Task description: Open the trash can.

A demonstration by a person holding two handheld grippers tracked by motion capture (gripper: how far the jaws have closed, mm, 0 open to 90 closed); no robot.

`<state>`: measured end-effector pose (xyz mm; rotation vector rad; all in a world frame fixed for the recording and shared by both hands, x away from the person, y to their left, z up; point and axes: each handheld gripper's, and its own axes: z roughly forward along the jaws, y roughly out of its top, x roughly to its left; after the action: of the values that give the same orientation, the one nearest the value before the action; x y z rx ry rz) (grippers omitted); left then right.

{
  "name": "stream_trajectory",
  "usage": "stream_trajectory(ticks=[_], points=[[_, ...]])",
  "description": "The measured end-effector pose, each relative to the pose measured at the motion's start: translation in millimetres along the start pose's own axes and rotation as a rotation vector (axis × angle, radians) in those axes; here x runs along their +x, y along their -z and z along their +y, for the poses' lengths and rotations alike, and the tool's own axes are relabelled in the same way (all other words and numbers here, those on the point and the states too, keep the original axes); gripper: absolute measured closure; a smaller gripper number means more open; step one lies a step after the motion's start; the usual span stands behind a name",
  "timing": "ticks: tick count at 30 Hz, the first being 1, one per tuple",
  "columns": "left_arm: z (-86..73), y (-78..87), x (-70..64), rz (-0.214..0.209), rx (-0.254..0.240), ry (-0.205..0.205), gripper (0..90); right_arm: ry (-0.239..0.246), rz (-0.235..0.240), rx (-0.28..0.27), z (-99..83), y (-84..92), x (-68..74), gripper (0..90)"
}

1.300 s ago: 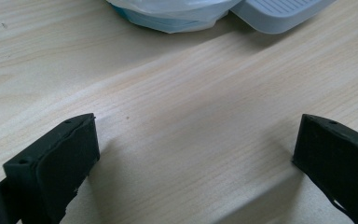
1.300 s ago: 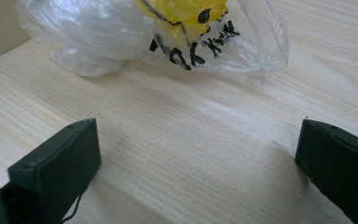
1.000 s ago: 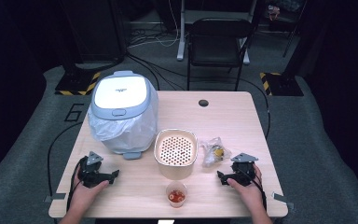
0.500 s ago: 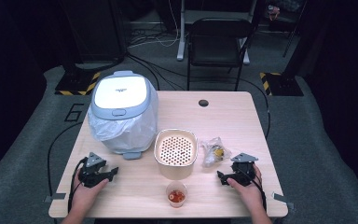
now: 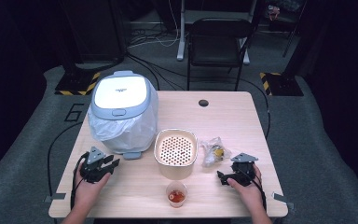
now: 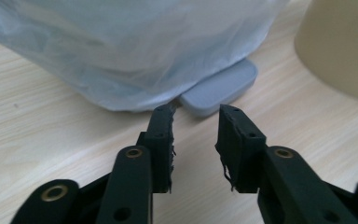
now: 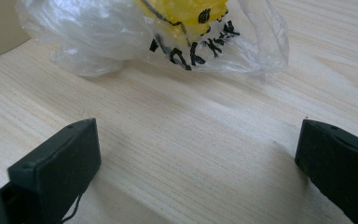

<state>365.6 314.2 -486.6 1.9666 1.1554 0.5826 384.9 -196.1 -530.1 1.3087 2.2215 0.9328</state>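
mostly hidden: bin (image 6: 135,46) under its liner | left gripper (image 6: 196,135) fingers closing, nothing between | right gripper (image 7: 196,163) fingers wide apart

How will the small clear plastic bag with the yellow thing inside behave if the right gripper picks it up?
The plastic bag looks thin and crumpled, so it will probably be floppy and sag around its yellow content. It seems light for its size. The film looks glossy, so it may slip between the fingers unless they pinch a fold.

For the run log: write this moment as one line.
left hand-held gripper: jaws just closing, nothing between, facing bin pedal | right hand-held gripper: open, facing plastic bag | table
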Motion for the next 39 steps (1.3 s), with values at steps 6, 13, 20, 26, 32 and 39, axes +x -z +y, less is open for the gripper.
stream_trajectory(ticks=[6, 13, 20, 26, 32, 39], points=[[5.7, -7.9, -6.5, 0.004, -0.024, 0.013, 81.3, 0.000, 0.000, 0.000, 0.0, 0.0, 0.0, 0.0], [14.8, -16.4, -18.6, 0.016, -0.019, -0.008, 90.0, 0.000, 0.000, 0.000, 0.0, 0.0, -0.1, 0.0], [22.5, -33.1, -30.7, 0.040, 0.008, 0.001, 90.0, -0.002, 0.000, 0.000, 0.0, 0.0, 0.2, 0.0], [24.7, -44.0, -38.6, 0.074, -0.001, 0.016, 90.0, 0.000, -0.001, 0.001, 0.0, 0.1, 0.1, 0.0], [24.4, -51.9, -41.6, 0.095, 0.016, 0.001, 90.0, 0.000, 0.000, 0.000, 0.0, 0.0, 0.0, 0.0], [21.4, -56.1, -42.1, 0.115, 0.015, -0.048, 90.0, -0.007, 0.006, 0.000, 0.1, 0.1, 1.5, 0.0]])
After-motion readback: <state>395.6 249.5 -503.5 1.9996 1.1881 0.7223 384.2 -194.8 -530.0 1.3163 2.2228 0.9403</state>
